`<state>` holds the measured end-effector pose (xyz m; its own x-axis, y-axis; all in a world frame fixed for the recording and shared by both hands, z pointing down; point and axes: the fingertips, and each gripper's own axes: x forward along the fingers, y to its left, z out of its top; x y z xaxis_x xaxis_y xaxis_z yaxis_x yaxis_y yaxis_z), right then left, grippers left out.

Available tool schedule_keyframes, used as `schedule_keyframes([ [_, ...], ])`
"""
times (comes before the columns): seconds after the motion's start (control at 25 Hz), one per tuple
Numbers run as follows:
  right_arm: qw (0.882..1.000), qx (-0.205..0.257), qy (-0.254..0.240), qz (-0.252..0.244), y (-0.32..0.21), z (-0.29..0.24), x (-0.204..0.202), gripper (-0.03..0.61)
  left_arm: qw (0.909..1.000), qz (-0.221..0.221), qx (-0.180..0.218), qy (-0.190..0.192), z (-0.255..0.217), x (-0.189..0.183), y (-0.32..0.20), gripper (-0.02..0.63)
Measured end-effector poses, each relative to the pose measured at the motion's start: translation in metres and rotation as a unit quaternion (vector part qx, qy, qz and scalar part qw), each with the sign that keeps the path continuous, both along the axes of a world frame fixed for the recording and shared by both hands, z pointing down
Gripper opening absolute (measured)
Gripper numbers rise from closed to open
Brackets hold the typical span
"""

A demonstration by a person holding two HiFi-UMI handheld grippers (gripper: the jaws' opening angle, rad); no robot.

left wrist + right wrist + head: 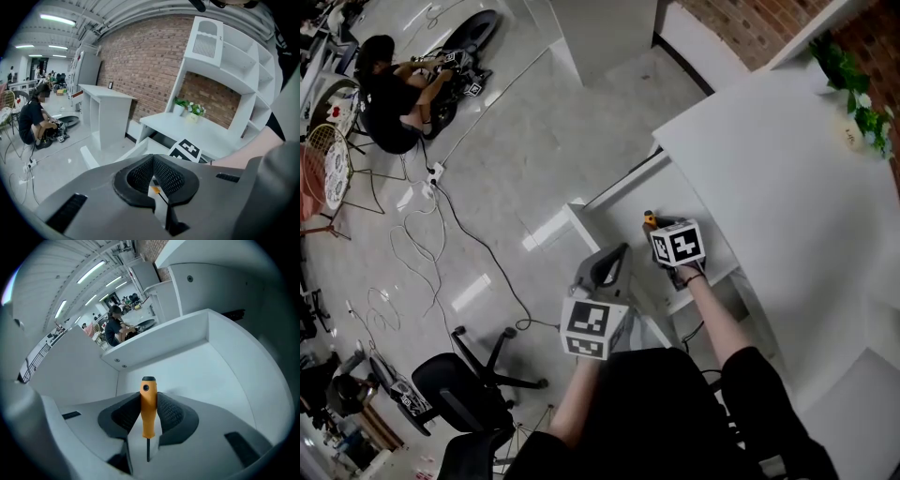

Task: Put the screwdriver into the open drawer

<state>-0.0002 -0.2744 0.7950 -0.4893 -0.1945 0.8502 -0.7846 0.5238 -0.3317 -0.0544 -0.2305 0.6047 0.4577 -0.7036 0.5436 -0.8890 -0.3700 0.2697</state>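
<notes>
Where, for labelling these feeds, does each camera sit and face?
Head view: on the person's head, looking steeply down at the white open drawer; both forearms, left gripper and right gripper show.
Left gripper view: on the left gripper, facing the white desk and red brick wall; its shut jaws show.
Right gripper view: on the right gripper, looking into the drawer; jaws grip the orange-handled screwdriver.
Shared: head and right gripper views both show the screwdriver.
</notes>
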Motion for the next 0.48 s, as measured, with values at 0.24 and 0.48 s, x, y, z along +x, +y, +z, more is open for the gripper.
schedule_keyframes([
  [0.24,0.999,-0.022,0.016,0.024,-0.001,0.015,0.004,0.112,1.0000,0.001,-0.002,-0.001,0.000,0.002,-0.001,0.008],
  [0.48,0.998,-0.039,0.036,0.042,0.003,0.027,0.006,0.112,1.0000,0.001,-0.005,-0.003,0.002,-0.001,0.000,0.009],
])
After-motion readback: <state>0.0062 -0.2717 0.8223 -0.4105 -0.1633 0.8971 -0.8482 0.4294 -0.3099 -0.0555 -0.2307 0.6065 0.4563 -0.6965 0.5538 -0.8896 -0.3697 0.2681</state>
